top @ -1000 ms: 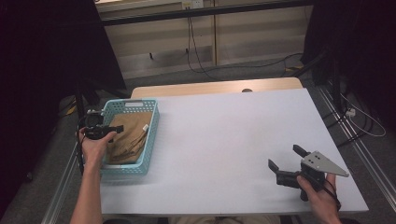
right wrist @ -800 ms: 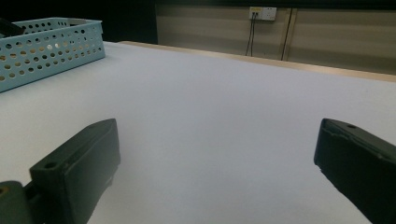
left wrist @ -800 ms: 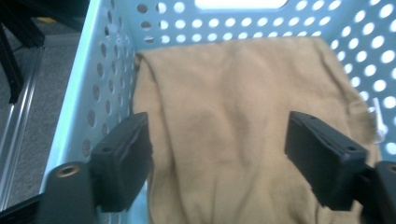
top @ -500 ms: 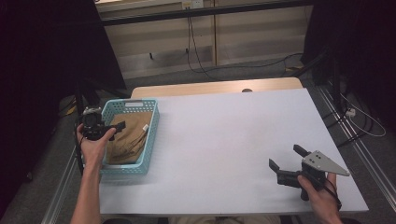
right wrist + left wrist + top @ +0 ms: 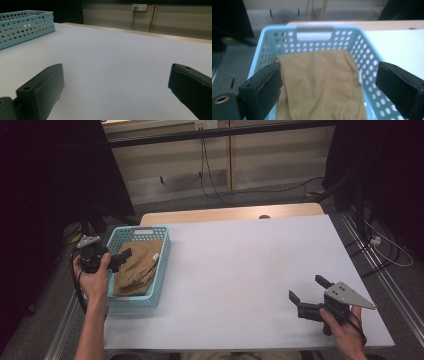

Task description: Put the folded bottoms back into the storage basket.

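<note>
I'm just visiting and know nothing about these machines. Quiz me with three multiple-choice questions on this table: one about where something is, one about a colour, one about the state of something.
1. Where does the tan cloth lie?
A. Inside the basket
B. On the bare table
C. Between the right gripper's pads

2. What colour is the basket?
A. Red
B. Light blue
C. Black

3. How do the left gripper jaws stand?
A. Shut on the cloth
B. Shut on the basket rim
C. Open, holding nothing

Answers:
1. A: the folded cloth rests within the basket walls in the high view.
2. B: its perforated walls are light blue.
3. C: in the left gripper view its pads stand wide apart above the cloth, having just opened.
</note>
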`<state>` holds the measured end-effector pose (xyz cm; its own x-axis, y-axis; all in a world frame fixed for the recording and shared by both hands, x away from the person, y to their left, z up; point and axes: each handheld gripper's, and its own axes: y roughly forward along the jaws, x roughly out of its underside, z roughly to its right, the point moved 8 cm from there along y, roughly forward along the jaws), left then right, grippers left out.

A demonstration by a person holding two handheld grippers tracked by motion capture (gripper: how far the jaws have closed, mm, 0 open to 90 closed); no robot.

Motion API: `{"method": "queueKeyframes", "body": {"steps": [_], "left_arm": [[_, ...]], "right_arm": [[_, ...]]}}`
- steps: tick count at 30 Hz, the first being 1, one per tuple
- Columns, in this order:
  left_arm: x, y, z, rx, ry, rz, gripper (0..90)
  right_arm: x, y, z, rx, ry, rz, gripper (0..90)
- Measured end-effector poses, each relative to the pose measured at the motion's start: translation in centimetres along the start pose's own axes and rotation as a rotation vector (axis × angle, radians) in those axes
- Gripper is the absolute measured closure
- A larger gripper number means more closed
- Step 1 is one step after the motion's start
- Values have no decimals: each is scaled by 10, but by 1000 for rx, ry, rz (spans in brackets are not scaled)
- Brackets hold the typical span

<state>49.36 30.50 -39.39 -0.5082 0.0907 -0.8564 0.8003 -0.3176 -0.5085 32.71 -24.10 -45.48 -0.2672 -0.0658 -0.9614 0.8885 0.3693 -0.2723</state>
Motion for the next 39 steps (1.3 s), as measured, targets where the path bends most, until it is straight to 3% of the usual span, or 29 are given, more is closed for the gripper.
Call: {"method": "queueKeyframes", "body": {"steps": [5, 8, 11, 13, 22, 25, 29, 31, 39], "left_arm": [[2, -10, 5, -14, 24, 43, 69], [6, -12, 12, 16, 20, 48, 69], [8, -16, 17, 13, 37, 58, 69], [11, -19, 21, -14, 70, 52, 69], [17, -35, 46, 62, 101, 63, 68], [18, -42, 48, 55, 99, 74, 64], [18, -48, 54, 115, 61, 95, 47], [17, -51, 57, 107, 71, 106, 46], [16, -56, 80, 144, 120, 108, 42]], "right_arm": [[-1, 0, -1, 0, -2, 2, 3], [-1, 0, -1, 2, -5, 2, 3], [-1, -1, -2, 4, -4, 4, 3], [-1, -1, -2, 3, -6, 6, 3], [-1, 0, -4, 2, -6, 3, 3], [-1, 0, -4, 2, -4, 2, 3], [-1, 0, -5, -2, -9, 2, 3], [-1, 1, -5, 0, -11, 3, 3], [-1, 0, -5, 1, -6, 2, 3]]}}
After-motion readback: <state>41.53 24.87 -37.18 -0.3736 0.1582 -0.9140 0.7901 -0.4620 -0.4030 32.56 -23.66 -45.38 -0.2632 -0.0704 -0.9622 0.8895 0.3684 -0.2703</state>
